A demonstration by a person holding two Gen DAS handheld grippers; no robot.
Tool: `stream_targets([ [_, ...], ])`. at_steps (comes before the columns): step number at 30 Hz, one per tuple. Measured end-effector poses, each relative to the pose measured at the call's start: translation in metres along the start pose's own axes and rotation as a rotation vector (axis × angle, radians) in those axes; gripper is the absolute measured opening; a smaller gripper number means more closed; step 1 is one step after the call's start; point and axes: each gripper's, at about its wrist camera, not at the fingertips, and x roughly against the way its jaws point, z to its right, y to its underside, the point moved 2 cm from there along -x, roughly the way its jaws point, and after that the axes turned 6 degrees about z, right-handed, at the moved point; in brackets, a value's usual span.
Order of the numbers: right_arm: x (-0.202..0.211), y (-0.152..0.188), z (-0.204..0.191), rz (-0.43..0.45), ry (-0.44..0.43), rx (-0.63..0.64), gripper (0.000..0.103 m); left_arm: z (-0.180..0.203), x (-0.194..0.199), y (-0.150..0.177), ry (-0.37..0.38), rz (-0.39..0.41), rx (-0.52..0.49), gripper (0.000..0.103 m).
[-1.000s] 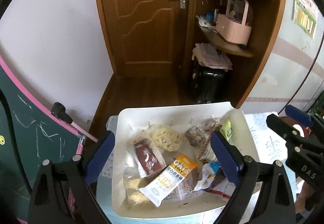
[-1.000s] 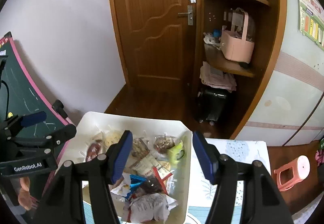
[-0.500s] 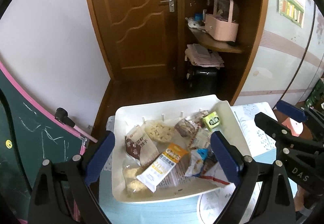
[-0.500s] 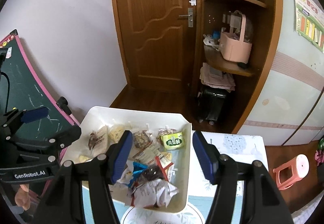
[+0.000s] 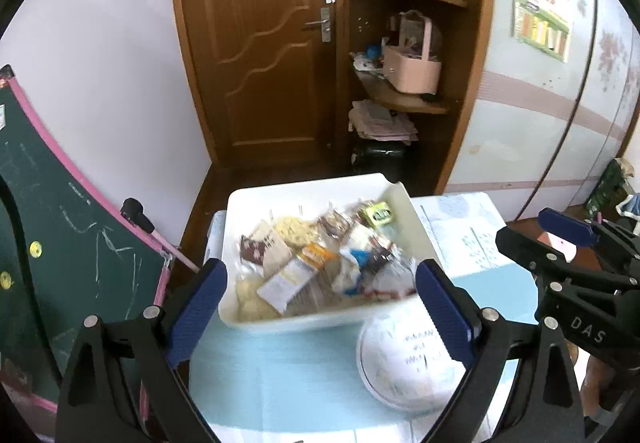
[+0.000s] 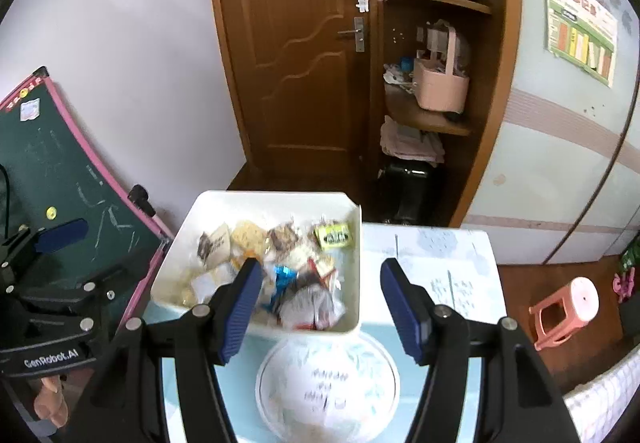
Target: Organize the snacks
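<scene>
A white tray (image 5: pixel 239 227) (image 6: pixel 262 198) stands at the far end of a small table and holds several wrapped snacks. Among them are a green packet (image 5: pixel 376 214) (image 6: pixel 334 235), an orange-and-white bar (image 5: pixel 294 275) and a blue wrapper (image 6: pixel 285 271). My left gripper (image 5: pixel 320 295) hangs open above the tray's near edge with nothing between its pads. Beside it my right gripper (image 6: pixel 322 279) is half open and also empty. Each one shows at the edge of the other's view: the right gripper (image 5: pixel 532 231) and the left gripper (image 6: pixel 92 255).
A white patterned plate (image 5: pixel 404 363) (image 6: pixel 328 383) lies on the light blue tablecloth (image 5: pixel 280 371) just in front of the tray. A green chalkboard (image 5: pixel 60 243) leans at the left. A wooden door and corner shelves stand behind; a pink stool (image 6: pixel 568 311) is on the floor, right.
Both grippers have pulled back and up from the tray, which now looks smaller and farther. The white plate has come into view in front of it. Neither opening changed.
</scene>
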Motion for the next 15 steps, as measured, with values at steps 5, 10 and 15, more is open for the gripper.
stream_targets([
  [5, 0.044, 0.036, -0.003, 0.000, -0.007, 0.019, 0.062, 0.014, 0.042, 0.041, -0.007, -0.003, 0.020, 0.095],
  [10, 0.088, 0.079, -0.010, 0.013, -0.004, 0.023, 0.064, 0.021, 0.075, 0.082, -0.040, -0.026, 0.036, 0.095],
  [15, 0.125, 0.122, -0.015, 0.038, 0.019, 0.000, 0.073, 0.026, 0.109, 0.129, -0.027, -0.061, 0.054, 0.095],
])
